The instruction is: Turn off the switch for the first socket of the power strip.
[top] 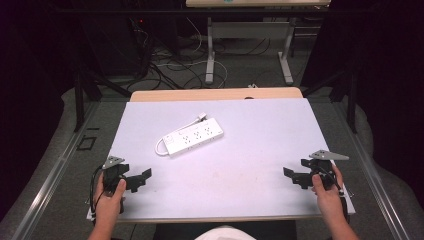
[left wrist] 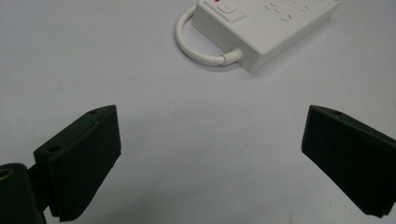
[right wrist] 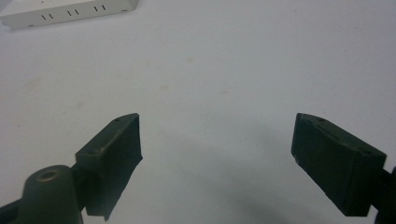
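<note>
Left gripper (top: 142,179) spread wide, empty, low over the table (top: 260,150) near its front left corner; right gripper (top: 292,176) likewise wide, empty, front right; power strip (top: 194,136) flat between, nearer the left, cord (left wrist: 196,46) looped

1. A white power strip (top: 194,136) lies flat on the table (top: 260,150), set diagonally, sockets facing up.
2. Its switch end, with a red mark beside the button, points toward the near left.
3. Its white cord (left wrist: 196,44) loops out of that end and runs along the far side to a plug (top: 202,118).
</note>
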The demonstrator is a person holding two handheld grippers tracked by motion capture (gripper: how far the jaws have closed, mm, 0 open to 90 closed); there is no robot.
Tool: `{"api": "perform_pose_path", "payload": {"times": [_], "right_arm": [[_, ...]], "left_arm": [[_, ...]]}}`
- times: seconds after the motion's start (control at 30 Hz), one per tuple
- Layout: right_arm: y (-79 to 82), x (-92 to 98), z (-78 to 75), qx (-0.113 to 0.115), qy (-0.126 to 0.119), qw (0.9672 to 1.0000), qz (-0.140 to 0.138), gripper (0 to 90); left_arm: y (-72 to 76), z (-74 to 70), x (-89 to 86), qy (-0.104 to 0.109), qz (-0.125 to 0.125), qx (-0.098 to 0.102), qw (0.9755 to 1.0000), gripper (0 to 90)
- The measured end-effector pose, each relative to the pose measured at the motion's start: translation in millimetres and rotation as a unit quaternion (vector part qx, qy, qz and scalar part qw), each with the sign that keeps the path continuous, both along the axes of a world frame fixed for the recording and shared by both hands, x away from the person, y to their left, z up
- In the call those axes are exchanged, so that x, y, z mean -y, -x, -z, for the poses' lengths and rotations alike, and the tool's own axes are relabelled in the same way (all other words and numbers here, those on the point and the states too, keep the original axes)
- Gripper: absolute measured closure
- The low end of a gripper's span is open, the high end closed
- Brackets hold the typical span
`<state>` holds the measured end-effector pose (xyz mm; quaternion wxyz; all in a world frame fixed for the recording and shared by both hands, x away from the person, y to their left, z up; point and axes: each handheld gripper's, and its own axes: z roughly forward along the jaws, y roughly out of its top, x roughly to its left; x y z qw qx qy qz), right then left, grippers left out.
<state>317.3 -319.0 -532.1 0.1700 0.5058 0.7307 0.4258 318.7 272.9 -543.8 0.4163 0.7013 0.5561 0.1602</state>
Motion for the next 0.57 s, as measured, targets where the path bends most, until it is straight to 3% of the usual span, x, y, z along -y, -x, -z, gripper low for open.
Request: {"api": "perform_pose_path", "payload": {"times": [0.57], "right_arm": [[-1.4,1.2,1.8,-0.001,0.001,1.0000,-0.004,15.3]], "left_arm": [[-0.9,0.1,-0.2,-0.002,0.000,-0.003,1.0000,5.1]]}}
